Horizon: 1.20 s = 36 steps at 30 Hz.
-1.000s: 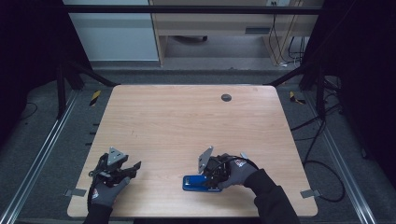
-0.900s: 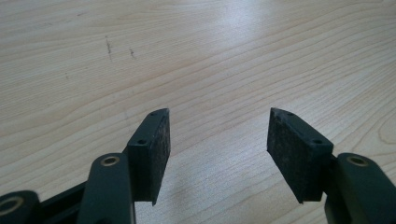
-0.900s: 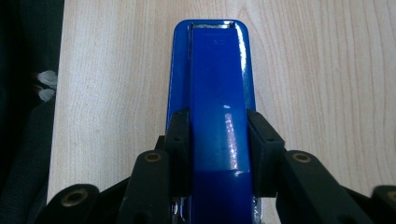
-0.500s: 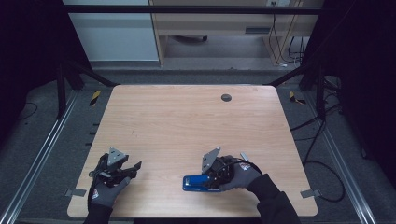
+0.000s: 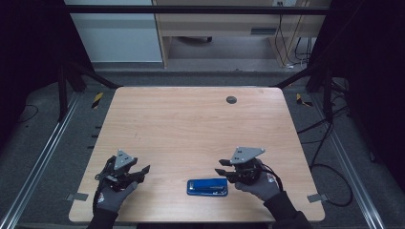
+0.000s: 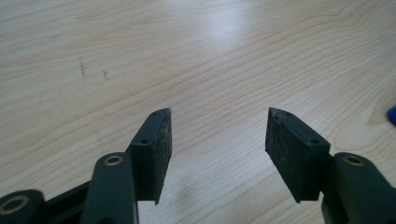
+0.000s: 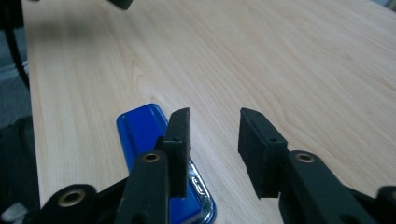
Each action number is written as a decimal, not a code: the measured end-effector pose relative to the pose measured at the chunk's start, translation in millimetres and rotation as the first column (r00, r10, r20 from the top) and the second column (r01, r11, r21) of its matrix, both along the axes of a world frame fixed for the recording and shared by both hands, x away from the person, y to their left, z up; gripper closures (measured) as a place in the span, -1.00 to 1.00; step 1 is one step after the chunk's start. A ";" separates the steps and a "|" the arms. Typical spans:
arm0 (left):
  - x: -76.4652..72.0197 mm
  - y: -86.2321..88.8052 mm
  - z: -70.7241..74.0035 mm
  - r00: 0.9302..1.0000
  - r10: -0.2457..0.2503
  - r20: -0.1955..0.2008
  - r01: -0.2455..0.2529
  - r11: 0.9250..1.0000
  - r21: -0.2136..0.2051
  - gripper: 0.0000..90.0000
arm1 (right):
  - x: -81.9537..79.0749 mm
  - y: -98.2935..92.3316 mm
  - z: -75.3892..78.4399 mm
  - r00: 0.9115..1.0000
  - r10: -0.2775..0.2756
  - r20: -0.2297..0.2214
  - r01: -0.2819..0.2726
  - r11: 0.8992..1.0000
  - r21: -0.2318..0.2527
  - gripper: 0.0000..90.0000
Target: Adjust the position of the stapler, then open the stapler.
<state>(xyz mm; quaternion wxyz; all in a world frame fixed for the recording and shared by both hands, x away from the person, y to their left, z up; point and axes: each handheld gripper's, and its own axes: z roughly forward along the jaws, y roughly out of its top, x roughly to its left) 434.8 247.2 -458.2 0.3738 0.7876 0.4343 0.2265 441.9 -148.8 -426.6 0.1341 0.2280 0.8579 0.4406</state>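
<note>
A blue stapler (image 5: 207, 187) lies flat near the table's front edge, and its blue top and chrome end (image 7: 140, 126) sit low and to the left of the jaws in the right gripper view. My right gripper (image 5: 220, 172) (image 7: 215, 135) hovers just right of the stapler and apart from it. Its jaws have just been closing, and they stand open with only bare wood between them. My left gripper (image 5: 143, 171) (image 6: 217, 140) rests at the front left, open over bare wood. A sliver of the stapler (image 6: 392, 114) touches that view's right edge.
The wooden table (image 5: 191, 129) has a dark round grommet (image 5: 231, 99) near its far edge. Metal rails (image 5: 43, 157) run along both sides. Cables (image 5: 329, 167) trail on the floor to the right. A desk (image 5: 215, 28) stands beyond the table.
My right gripper has moved right and slightly up, off the stapler's right end; the stapler now lies free on the table. The left gripper has stayed put.
</note>
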 end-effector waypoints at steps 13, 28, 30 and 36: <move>1.9 -41.7 28.6 0.992 -0.122 0.030 0.122 0.992 0.013 -0.06 | -20.4 -31.5 -8.4 0.982 -0.188 -0.005 0.188 0.978 0.093 0.95; 13.4 -96.0 54.9 0.970 -0.240 0.044 0.238 0.970 0.048 -0.08 | -41.2 -45.8 -21.7 0.973 -0.228 -0.030 0.230 0.967 0.108 0.99; 15.7 -104.6 55.4 0.964 -0.263 0.041 0.261 0.964 0.045 -0.08 | -44.8 -48.3 -23.9 0.972 -0.230 -0.037 0.233 0.965 0.117 0.99; 16.5 -115.9 56.6 0.954 -0.299 0.032 0.298 0.954 0.044 -0.05 | -46.5 -44.1 -29.7 0.974 -0.219 -0.054 0.223 0.969 0.104 1.00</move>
